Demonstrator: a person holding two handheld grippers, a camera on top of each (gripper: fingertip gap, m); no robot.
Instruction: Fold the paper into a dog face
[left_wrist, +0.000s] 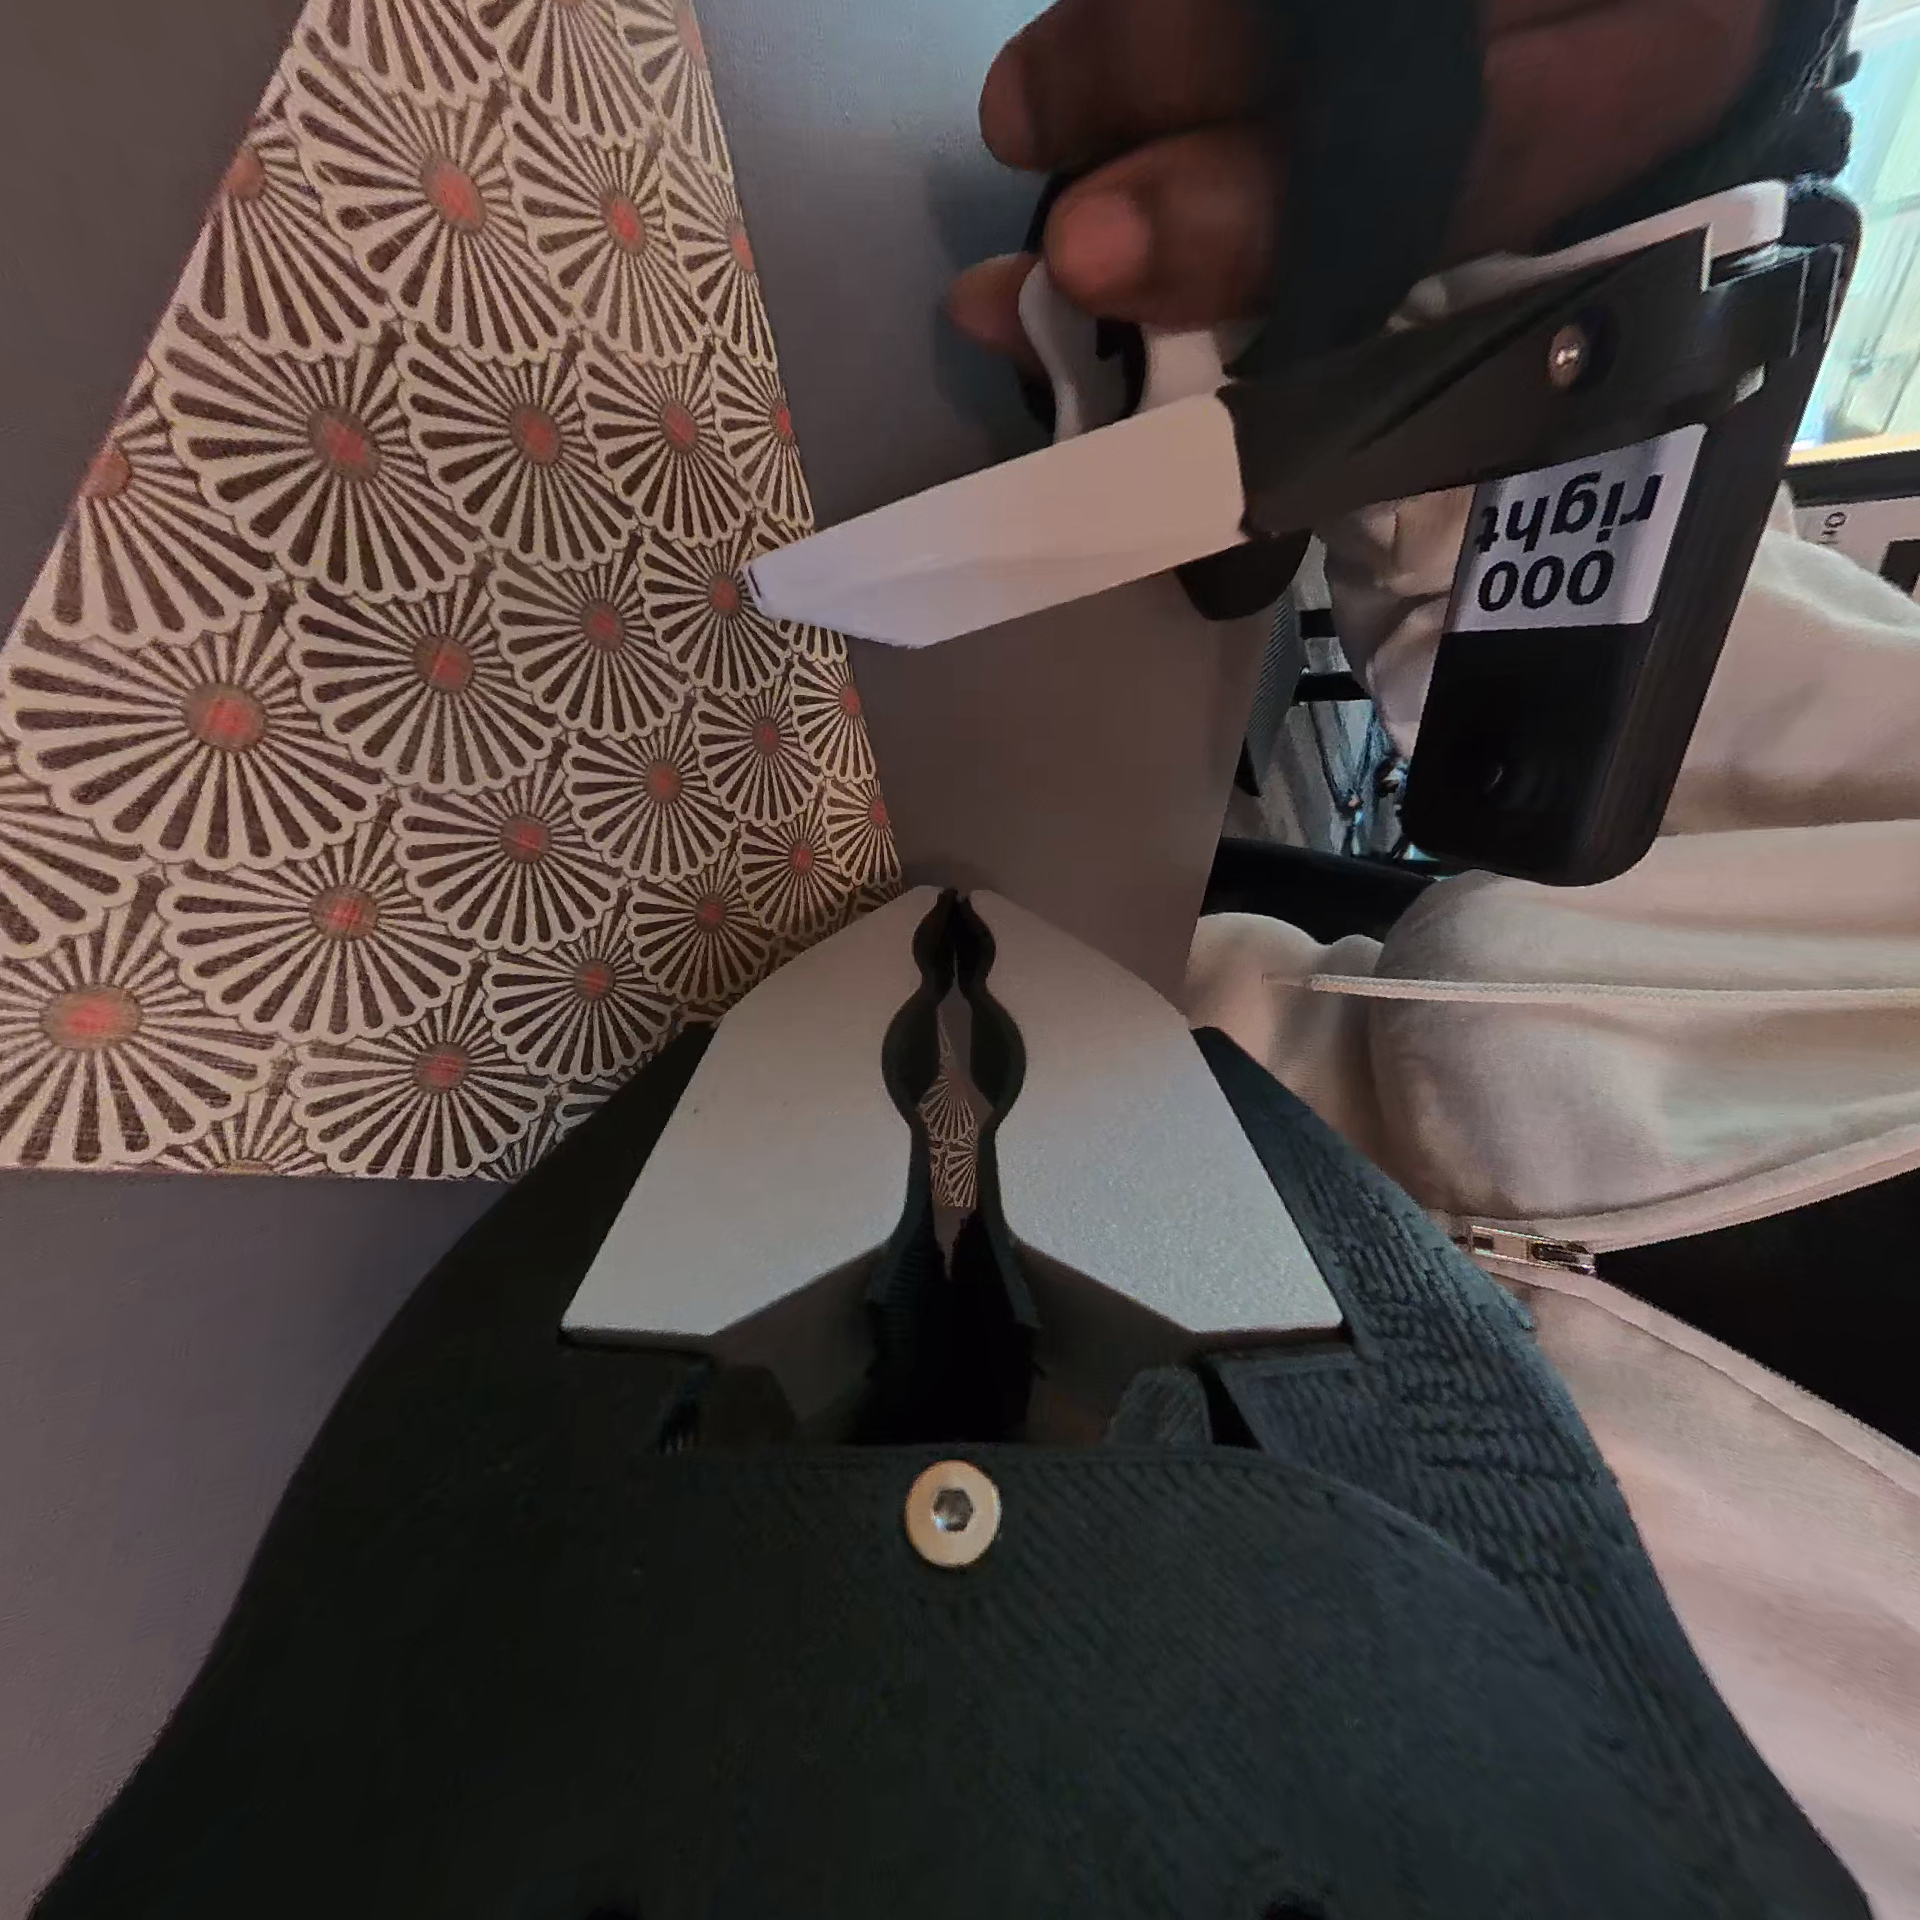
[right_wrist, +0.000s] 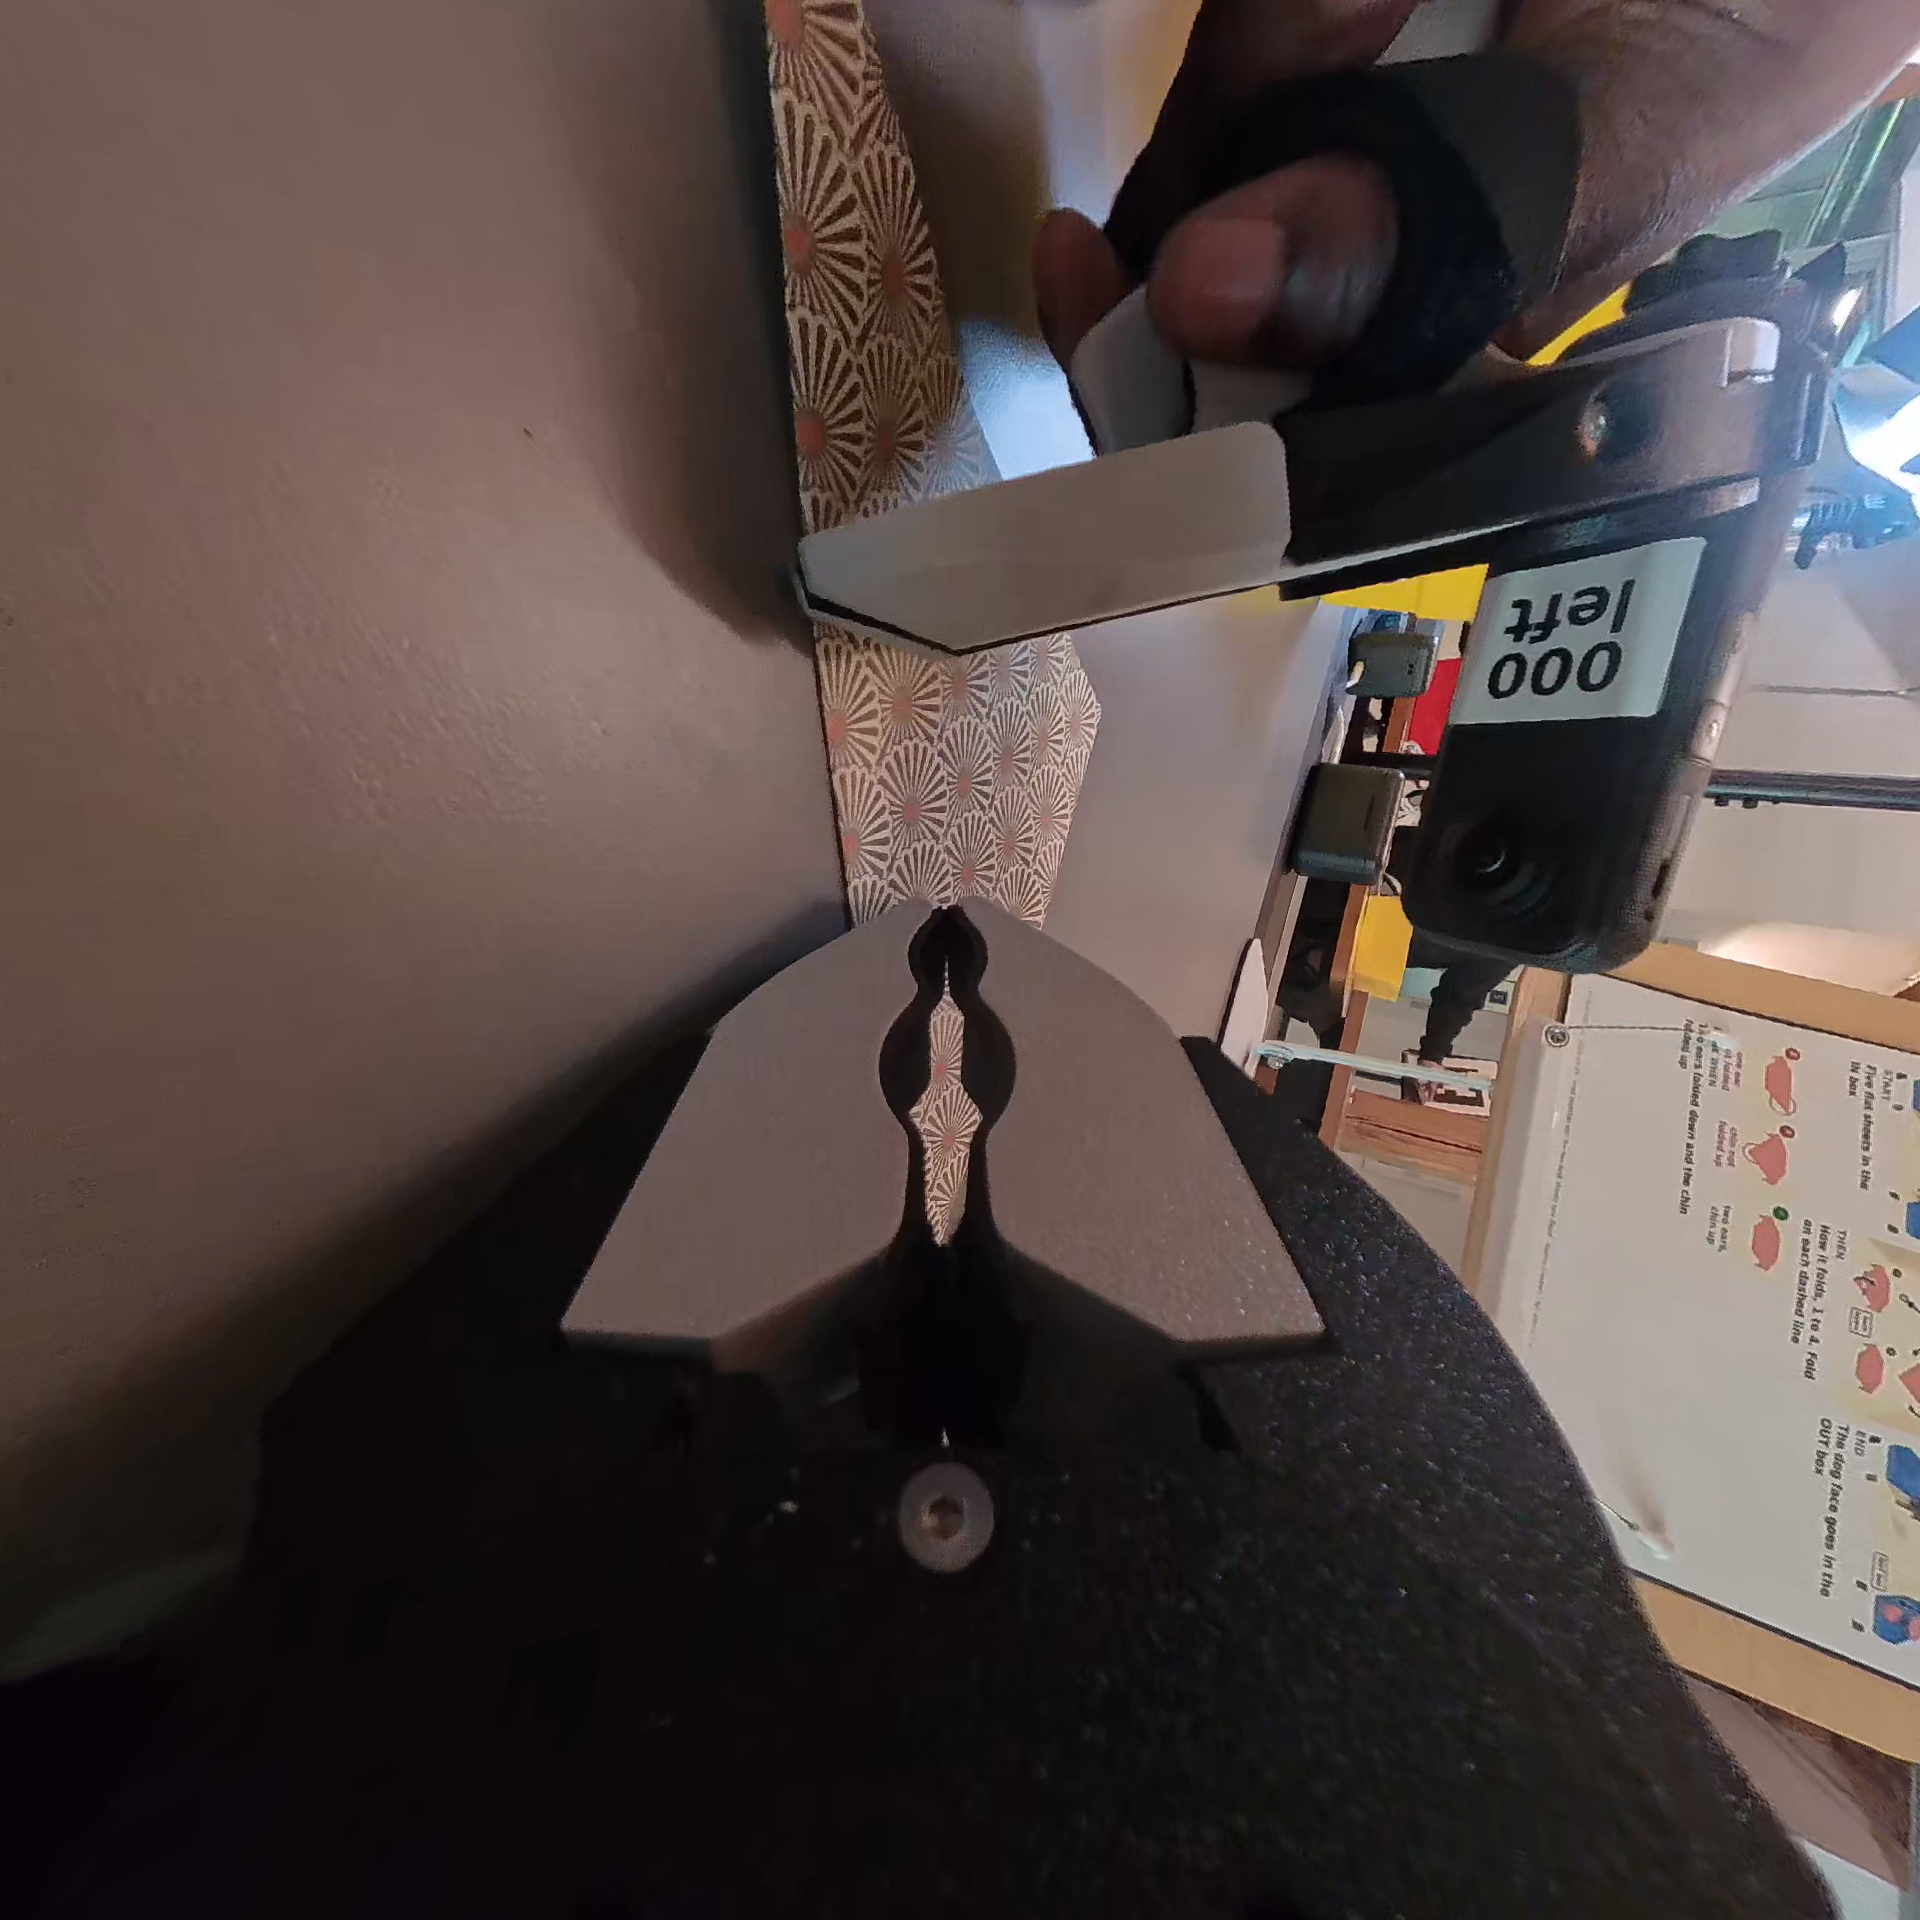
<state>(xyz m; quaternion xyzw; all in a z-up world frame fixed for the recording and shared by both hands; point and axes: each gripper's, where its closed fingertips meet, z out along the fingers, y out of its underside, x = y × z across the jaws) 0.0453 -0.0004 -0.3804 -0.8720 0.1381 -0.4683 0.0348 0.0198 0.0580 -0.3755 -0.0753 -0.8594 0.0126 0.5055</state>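
A grey tabletop (left_wrist: 145, 1455) is filling the space under both of my grippers, with shelving and an instruction poster (right_wrist: 1714, 1299) on a board showing beyond my right gripper's right side. The patterned paper (left_wrist: 416, 644) is sitting ahead and to the left of my left gripper (left_wrist: 954, 914), already folded to a triangle with a straight edge running toward the fingers. My left gripper is clenching a corner of that paper: the print is showing through the gap between its closed fingers. My right gripper (right_wrist: 948, 920) is likewise clamping the paper, with the pattern visible in its finger gap and the sheet rising edge-on just ahead of its tips. In the left wrist view the right gripper's tip is meeting the triangle's right edge, so the two grips are sitting close together along one side of the sheet. I judge the paper is being held at two near points so that a flap can be swung over while its edge is being kept taut and aligned. The sheet appears lifted off the tabletop on that side, though how far is unclear.
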